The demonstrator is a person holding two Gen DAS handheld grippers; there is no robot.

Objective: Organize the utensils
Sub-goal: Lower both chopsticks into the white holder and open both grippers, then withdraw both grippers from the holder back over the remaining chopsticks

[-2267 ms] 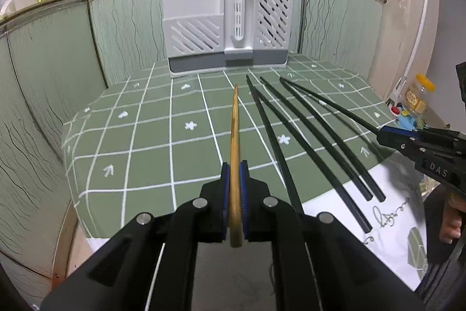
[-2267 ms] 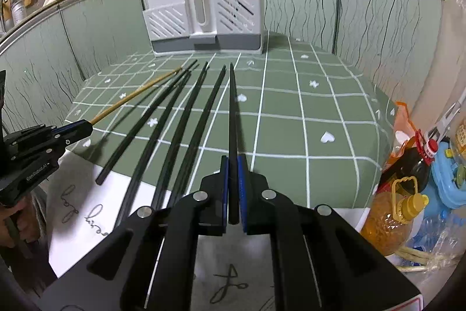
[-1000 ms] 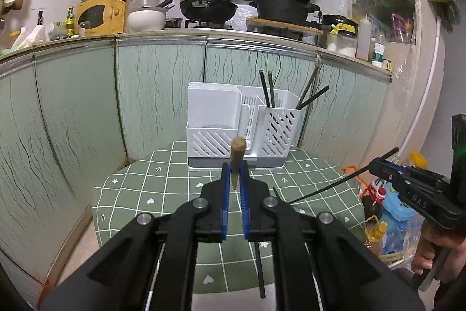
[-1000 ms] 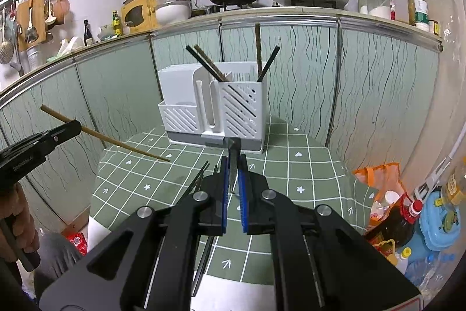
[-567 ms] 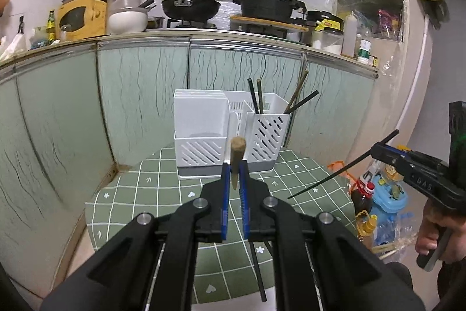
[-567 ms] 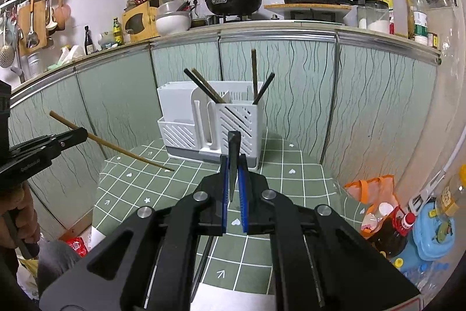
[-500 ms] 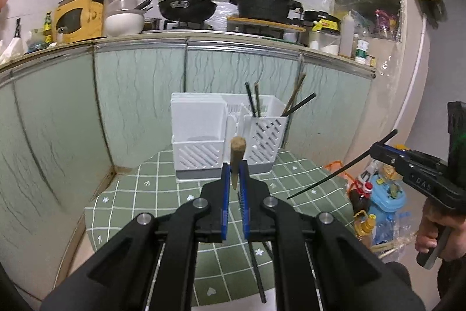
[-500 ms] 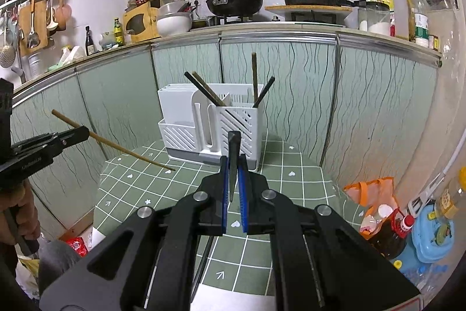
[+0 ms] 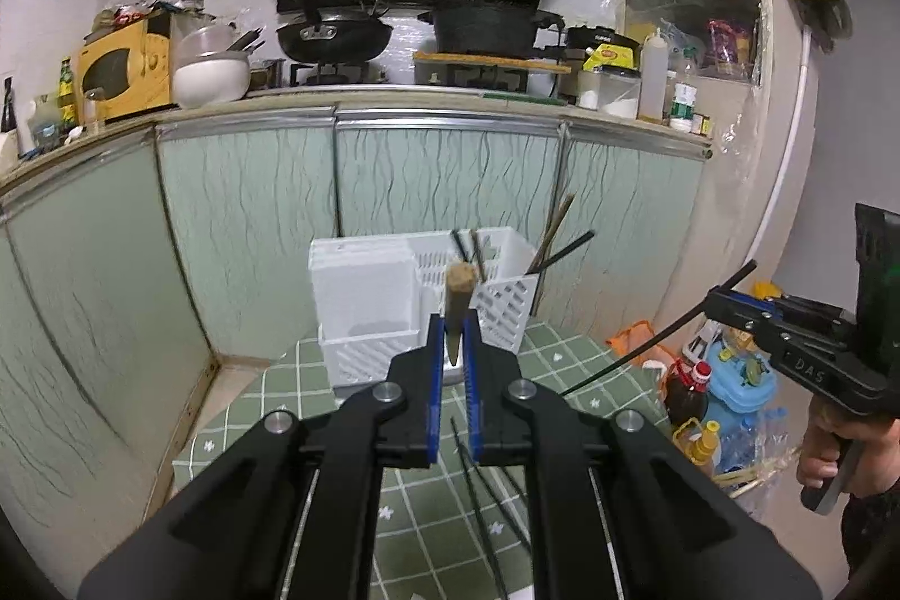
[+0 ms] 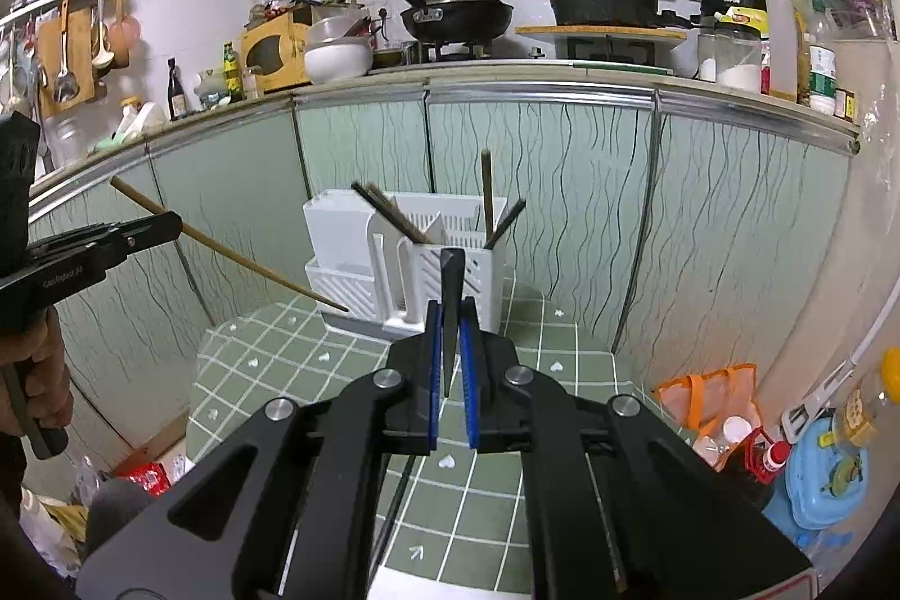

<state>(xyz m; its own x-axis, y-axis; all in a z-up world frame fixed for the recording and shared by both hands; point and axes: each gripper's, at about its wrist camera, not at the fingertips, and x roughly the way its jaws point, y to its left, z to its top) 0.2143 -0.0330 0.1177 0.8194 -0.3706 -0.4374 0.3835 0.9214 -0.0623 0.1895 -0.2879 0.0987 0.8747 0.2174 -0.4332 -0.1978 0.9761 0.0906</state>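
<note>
My left gripper (image 9: 451,347) is shut on a wooden chopstick (image 9: 458,296) and holds it raised, end toward the camera. The same chopstick (image 10: 236,254) slants down to the right in the right wrist view, held by the left gripper (image 10: 169,224). My right gripper (image 10: 450,347) is shut on a black chopstick (image 10: 450,296), also raised; it shows in the left wrist view (image 9: 647,350), held by the right gripper (image 9: 717,303). A white utensil holder (image 9: 416,302) (image 10: 405,262) with several chopsticks in its right compartment stands ahead at the table's back. Black chopsticks (image 9: 489,493) lie on the table below.
The green checked table (image 10: 540,352) sits against green cabinet panels (image 10: 562,184). Bottles and a blue container (image 10: 821,476) stand on the floor to the right. An orange bag (image 10: 703,395) lies beside the table. The counter above holds pans and jars.
Both grippers lifted their chopsticks off the table and rose high. In the last half second they moved slightly closer to the holder.
</note>
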